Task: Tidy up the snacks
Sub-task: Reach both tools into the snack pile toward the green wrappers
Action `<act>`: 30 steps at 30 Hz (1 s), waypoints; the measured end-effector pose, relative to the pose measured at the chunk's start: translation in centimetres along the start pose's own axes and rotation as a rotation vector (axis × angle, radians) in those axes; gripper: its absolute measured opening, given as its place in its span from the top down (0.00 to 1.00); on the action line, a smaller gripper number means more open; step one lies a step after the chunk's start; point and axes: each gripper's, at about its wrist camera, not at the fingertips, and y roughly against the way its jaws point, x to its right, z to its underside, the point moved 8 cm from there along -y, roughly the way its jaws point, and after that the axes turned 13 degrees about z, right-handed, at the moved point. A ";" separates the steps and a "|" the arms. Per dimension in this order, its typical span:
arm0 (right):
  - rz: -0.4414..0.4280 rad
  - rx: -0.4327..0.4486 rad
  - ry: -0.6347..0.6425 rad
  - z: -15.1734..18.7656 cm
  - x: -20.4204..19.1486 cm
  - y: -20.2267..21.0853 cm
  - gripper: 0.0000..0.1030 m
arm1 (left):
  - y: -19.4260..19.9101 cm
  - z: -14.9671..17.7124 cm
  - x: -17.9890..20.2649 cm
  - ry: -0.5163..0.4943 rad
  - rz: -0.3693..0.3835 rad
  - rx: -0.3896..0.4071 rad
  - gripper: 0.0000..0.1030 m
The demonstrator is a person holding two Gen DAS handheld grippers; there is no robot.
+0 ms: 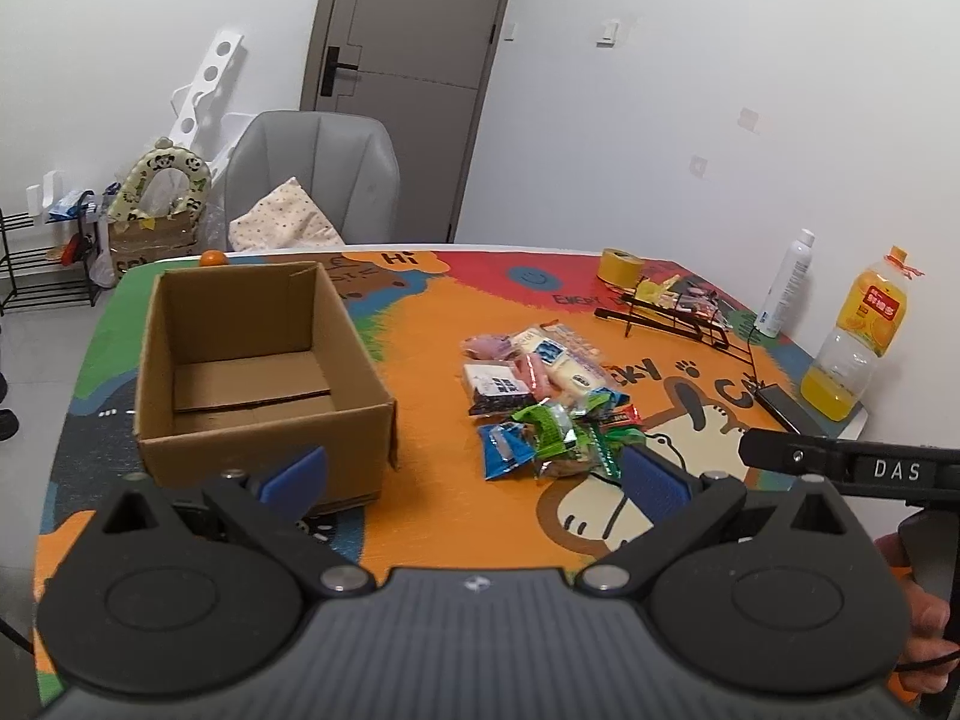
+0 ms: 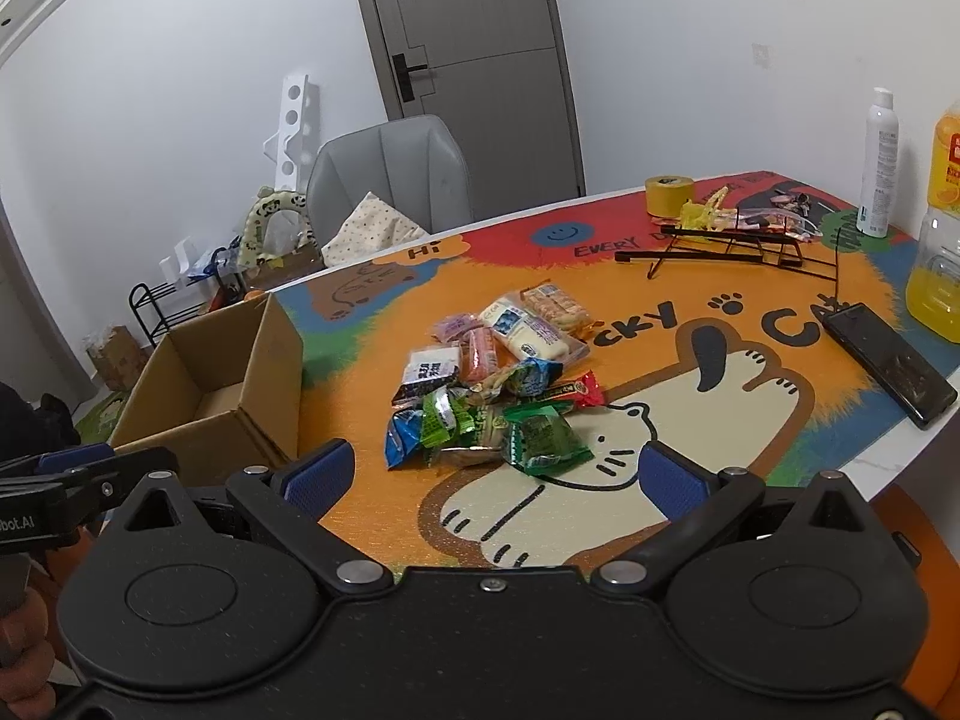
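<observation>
- Left gripper (image 1: 474,471) and right gripper (image 2: 495,474) both gape wide, holding nothing.
- Snack pile (image 2: 498,384) overlaps; a grab may drag neighbours or miss the box (image 1: 252,360) on the left.

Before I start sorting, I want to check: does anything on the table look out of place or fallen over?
Yes. The black wire rack near the far edge lies tipped on its side, with small packets on it. The snacks lie in a loose pile mid-table; the box stands empty.
</observation>
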 end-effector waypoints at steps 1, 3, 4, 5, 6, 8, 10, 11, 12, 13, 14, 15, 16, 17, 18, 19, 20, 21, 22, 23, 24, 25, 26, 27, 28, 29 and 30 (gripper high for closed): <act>0.000 -0.006 -0.001 0.1 0.1 -0.2 0.00 | -0.3 0.0 0.1 0.002 0.006 0.001 0.00; 0.000 -0.013 -0.010 0.2 0.6 -0.8 0.00 | -0.8 0.0 0.4 0.010 0.026 0.002 0.00; 0.000 -0.015 -0.015 0.3 0.9 -1.1 0.00 | -1.0 0.0 0.4 0.011 0.030 -0.001 0.00; 0.000 -0.018 -0.018 0.4 1.1 -1.3 0.00 | -1.4 0.1 0.5 0.011 0.030 -0.007 0.00; -0.002 -0.023 -0.020 0.5 1.3 -1.6 0.00 | -1.8 0.2 0.5 0.010 0.028 -0.013 0.00; -0.008 -0.030 -0.029 0.7 1.7 -2.1 0.00 | -2.6 0.4 0.6 0.006 0.036 -0.026 0.00; -0.019 -0.034 -0.034 0.7 2.0 -2.7 0.00 | -3.2 0.6 0.7 0.011 0.043 -0.031 0.00; -0.023 -0.035 -0.035 0.8 2.1 -2.9 0.00 | -3.5 0.6 0.7 0.012 0.047 -0.032 0.00; -0.024 -0.037 -0.034 0.8 2.2 -3.2 0.00 | -3.9 0.6 0.8 0.012 0.051 -0.034 0.00; -0.024 -0.036 -0.032 0.8 2.3 -3.5 0.00 | -4.2 0.7 0.8 0.012 0.051 -0.037 0.00; -0.025 -0.036 -0.030 0.9 2.4 -3.8 0.00 | -4.5 0.7 0.8 0.013 0.051 -0.040 0.00; -0.028 -0.037 -0.029 0.9 2.4 -4.0 0.00 | -4.9 0.7 0.8 0.014 0.056 -0.040 0.00; -0.034 -0.039 -0.030 1.1 2.4 -4.3 0.00 | -5.1 0.7 0.8 0.018 0.061 -0.039 0.00; -0.043 -0.044 -0.033 1.2 2.5 -4.6 0.00 | -5.4 0.7 0.8 0.024 0.072 -0.036 0.00; -0.050 -0.048 -0.035 1.2 2.5 -4.8 0.00 | -5.7 0.7 0.8 0.030 0.083 -0.035 0.00; -0.059 -0.051 -0.036 1.4 2.5 -5.2 0.00 | -6.1 0.7 0.9 0.036 0.090 -0.034 0.00; -0.065 -0.052 -0.038 1.4 2.6 -5.5 0.00 | -6.4 0.7 0.9 0.040 0.094 -0.034 0.00; -0.069 -0.053 -0.040 1.5 2.7 -5.8 0.00 | -6.8 0.7 0.8 0.043 0.096 -0.035 0.00; -0.071 -0.054 -0.041 1.5 2.7 -6.1 0.00 | -7.2 0.7 0.8 0.046 0.097 -0.038 0.00; -0.073 -0.053 -0.043 1.5 2.8 -6.4 0.00 | -7.6 0.8 0.8 0.048 0.099 -0.042 0.00; -0.076 -0.050 -0.044 1.5 2.9 -6.6 0.00 | -7.9 0.8 0.8 0.049 0.102 -0.044 0.00; -0.079 -0.047 -0.046 1.5 2.9 -6.9 0.02 | -8.3 0.9 0.9 0.049 0.105 -0.046 0.00; -0.081 -0.046 -0.047 1.5 3.0 -7.2 0.02 | -8.7 0.9 0.9 0.049 0.109 -0.049 0.01; -0.085 -0.048 -0.048 1.5 3.1 -7.5 0.04 | -9.1 1.0 0.9 0.050 0.111 -0.051 0.01; -0.089 -0.052 -0.051 1.6 3.0 -7.8 0.07 | -9.4 1.0 1.0 0.049 0.113 -0.053 0.02; -0.093 -0.057 -0.054 1.6 3.1 -8.2 0.09 | -9.8 1.0 1.1 0.048 0.117 -0.053 0.02; -0.097 -0.060 -0.056 1.7 3.1 -8.5 0.13 | -10.0 1.0 1.1 0.044 0.119 -0.051 0.02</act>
